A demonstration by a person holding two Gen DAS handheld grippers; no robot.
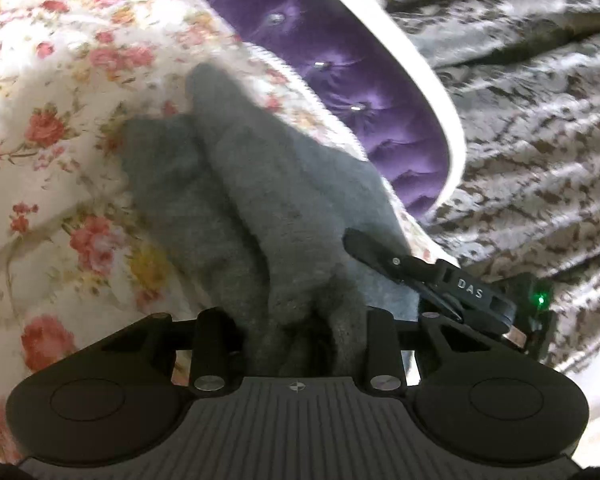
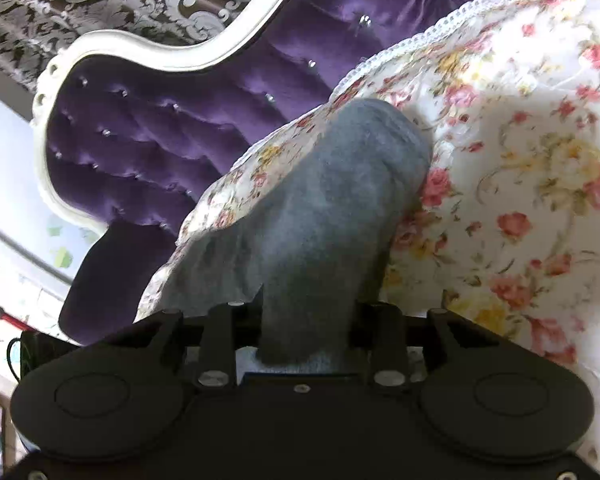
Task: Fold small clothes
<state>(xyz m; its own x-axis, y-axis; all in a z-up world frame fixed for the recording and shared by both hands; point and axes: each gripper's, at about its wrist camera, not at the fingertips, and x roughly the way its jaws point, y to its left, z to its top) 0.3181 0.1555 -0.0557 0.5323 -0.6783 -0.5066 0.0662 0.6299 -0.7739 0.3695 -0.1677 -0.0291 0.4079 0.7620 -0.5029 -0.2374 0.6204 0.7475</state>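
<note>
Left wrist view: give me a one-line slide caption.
Left tool clamps bunched grey knit garment on floral bedspread; right tool grips its other edge.

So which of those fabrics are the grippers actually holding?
The plain grey garment, bunched in both the left gripper and the right gripper. The floral bedspread lies under it; the buttoned purple headboard stands behind.

My left wrist camera sits just behind my left gripper (image 1: 296, 316), looking forward and down along its fingers, very close to the grey knit garment (image 1: 252, 200) bunched right in front of it, with the flowered bedcover (image 1: 60, 120) beyond. My right wrist camera looks the same way from behind my right gripper (image 2: 300, 320), equally close. Both views share that garment, the bedcover, the purple tufted headboard (image 1: 380, 120) and the damask wallpaper (image 1: 540, 120) behind it; the left view also catches my right gripper's tip just beside its own right finger.
</note>
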